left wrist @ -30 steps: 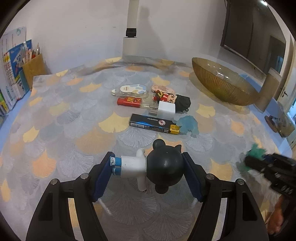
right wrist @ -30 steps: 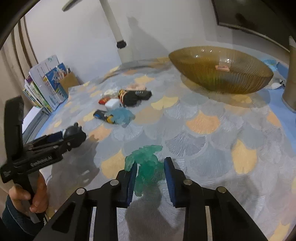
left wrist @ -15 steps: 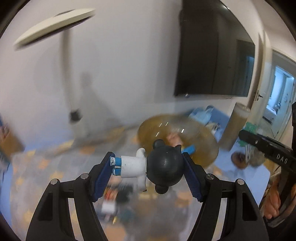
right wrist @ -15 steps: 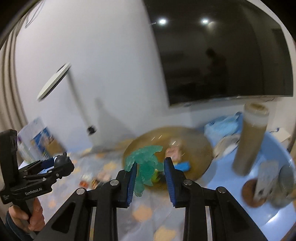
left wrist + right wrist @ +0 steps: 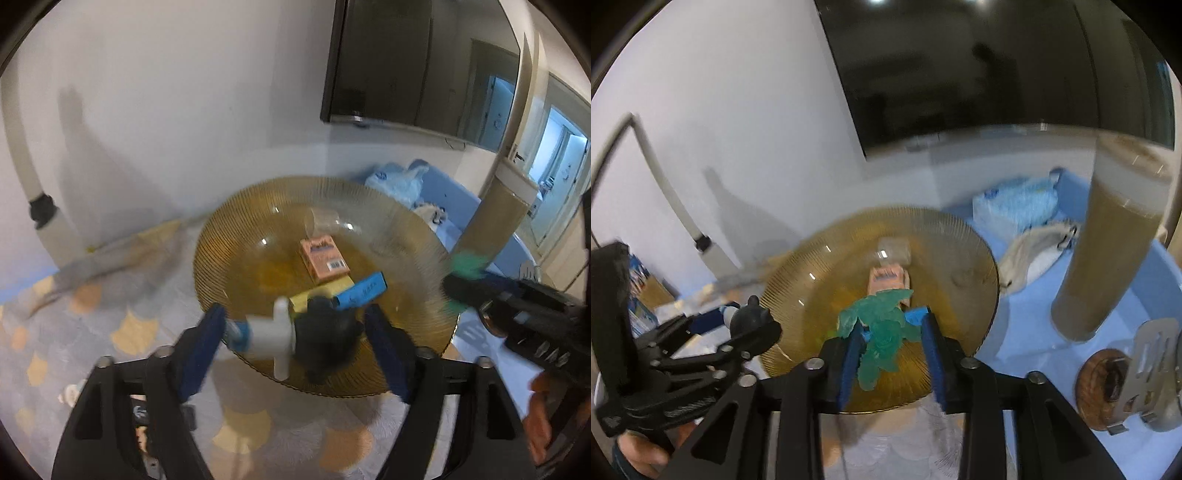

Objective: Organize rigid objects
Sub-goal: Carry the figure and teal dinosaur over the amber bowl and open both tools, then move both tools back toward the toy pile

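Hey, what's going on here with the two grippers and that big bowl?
A person is sorting small toys into the amber glass bowl. The left gripper and the right gripper are both over the bowl, jaws opening. A black-headed figurine sits between the left one's pads; a green translucent toy between the right's. An orange box and a blue item already lie inside.

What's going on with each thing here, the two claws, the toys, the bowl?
Left gripper: jaws opening, black-headed figurine between them, over the bowl.
Right gripper: jaws opening, green toy between them.
Amber bowl: upright, holding an orange card box and a blue bar.
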Demonstrator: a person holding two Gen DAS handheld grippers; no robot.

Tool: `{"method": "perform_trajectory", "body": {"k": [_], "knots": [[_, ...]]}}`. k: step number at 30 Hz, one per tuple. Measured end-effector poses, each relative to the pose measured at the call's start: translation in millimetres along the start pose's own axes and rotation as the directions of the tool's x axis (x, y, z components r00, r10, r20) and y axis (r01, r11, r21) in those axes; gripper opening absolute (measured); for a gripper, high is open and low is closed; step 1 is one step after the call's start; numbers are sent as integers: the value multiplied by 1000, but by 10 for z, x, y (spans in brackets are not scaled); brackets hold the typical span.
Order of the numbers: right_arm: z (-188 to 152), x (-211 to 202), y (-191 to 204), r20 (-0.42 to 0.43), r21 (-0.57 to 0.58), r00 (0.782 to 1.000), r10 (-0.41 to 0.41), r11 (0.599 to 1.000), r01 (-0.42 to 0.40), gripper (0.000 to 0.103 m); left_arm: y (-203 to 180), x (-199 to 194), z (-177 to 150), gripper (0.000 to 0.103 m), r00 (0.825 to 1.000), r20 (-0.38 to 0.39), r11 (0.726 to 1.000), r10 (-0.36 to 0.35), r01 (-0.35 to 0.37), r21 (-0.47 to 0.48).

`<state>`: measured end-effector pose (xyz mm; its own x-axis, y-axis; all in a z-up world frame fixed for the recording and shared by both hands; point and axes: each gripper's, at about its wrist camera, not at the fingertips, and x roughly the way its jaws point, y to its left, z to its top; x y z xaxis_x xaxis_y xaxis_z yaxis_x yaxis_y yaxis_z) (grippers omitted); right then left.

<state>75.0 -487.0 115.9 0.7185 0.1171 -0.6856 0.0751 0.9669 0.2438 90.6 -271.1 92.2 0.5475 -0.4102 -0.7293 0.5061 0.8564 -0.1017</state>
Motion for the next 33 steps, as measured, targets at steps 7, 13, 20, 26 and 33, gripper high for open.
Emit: {"method": "perform_trajectory", "body": {"k": [7, 13, 20, 26, 33], "knots": [[-313, -169, -296, -31, 102, 999, -5, 995, 9, 58, 239, -444, -250, 80, 999, 20, 999, 31, -30, -38], [-369, -550, -67, 10, 73, 1000, 5, 997, -5, 61, 491, -1217, -505, 81, 987, 128, 993, 96, -85, -84], [-495, -833, 640, 39, -41, 996, 78, 996, -77, 62, 684, -2053, -840, 86, 949, 243, 979, 203, -187, -87], [-844, -692, 1228, -19, -139, 991, 135, 981, -136, 63, 1081, -2324, -1415, 87, 936, 238, 951, 260, -206, -229], [-1476, -70, 1606, -133, -210, 983, 124, 966, -150, 63, 1721, -1668, -2105, 86, 944, -3, 861, 329, -301, -410]]}}
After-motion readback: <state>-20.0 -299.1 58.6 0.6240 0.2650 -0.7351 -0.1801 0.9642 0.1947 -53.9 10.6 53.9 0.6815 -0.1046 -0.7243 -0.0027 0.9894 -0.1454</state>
